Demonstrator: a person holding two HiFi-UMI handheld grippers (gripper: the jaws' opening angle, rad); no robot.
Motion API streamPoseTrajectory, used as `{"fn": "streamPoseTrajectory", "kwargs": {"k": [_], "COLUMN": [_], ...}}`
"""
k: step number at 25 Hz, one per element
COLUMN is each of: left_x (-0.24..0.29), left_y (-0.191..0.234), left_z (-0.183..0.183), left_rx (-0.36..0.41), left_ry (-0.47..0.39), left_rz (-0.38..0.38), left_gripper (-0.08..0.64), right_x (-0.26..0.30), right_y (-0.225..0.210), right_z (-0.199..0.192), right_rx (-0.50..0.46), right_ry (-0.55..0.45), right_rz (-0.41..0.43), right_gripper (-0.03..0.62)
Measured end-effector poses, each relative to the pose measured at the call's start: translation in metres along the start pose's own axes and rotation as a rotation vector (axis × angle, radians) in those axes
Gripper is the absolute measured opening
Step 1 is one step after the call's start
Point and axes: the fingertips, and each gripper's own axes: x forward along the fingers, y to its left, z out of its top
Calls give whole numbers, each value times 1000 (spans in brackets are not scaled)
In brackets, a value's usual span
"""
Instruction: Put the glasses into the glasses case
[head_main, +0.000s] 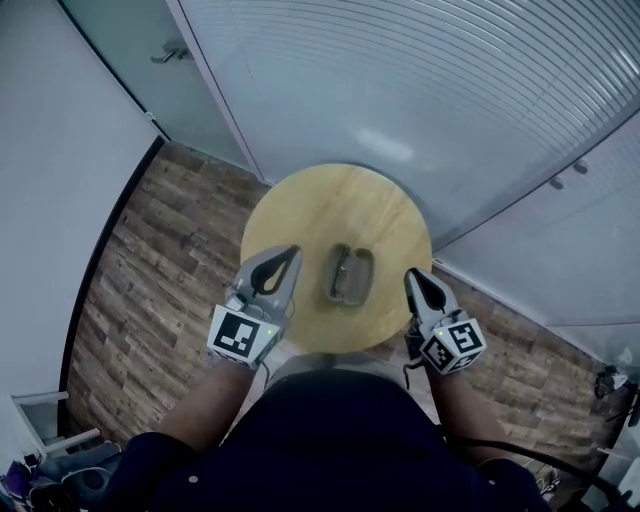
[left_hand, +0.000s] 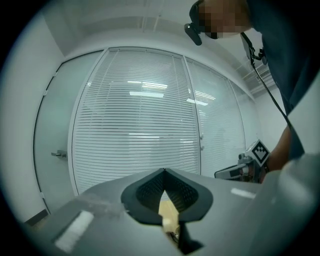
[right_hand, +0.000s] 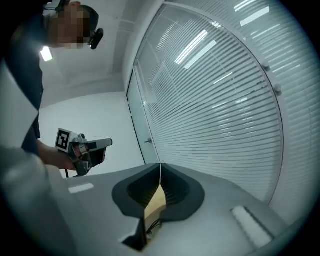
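A grey oblong glasses case (head_main: 350, 275) lies in the middle of the round wooden table (head_main: 335, 205). No glasses show apart from it, and I cannot tell what is inside. My left gripper (head_main: 292, 252) hovers over the table's left side, beside the case, shut and empty. My right gripper (head_main: 412, 274) hangs at the table's right edge, also shut with nothing held. In the left gripper view the jaws (left_hand: 163, 171) meet at their tips and point level at the blinds. The right gripper view shows the same, with the jaws (right_hand: 160, 167) closed. Both grippers are apart from the case.
A curved glass wall with white blinds (head_main: 420, 90) runs behind the table, with a door handle (head_main: 170, 52) at the far left. Wood-plank floor (head_main: 150, 290) surrounds the small table. The person's body stands close against the table's near edge.
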Motion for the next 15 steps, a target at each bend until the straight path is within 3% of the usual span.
{"fn": "streamPoseTrajectory", "kwargs": {"k": [4,9,15], "left_x": [-6,-14,-19], "left_y": [-9,-22,-7], "left_z": [5,7,25], "left_rx": [35,24,85], "left_ry": [3,12,-20], "left_rz": [-12,-19,3], "left_gripper": [0,0,0], "right_x": [-22,-29,-30], "right_y": [-4,4,12], "right_z": [13,30,38], "right_rx": [-21,-23,-69], "right_ry": [-6,-32,-40], "right_rz": [-16,-4,12], "right_gripper": [9,9,9]}}
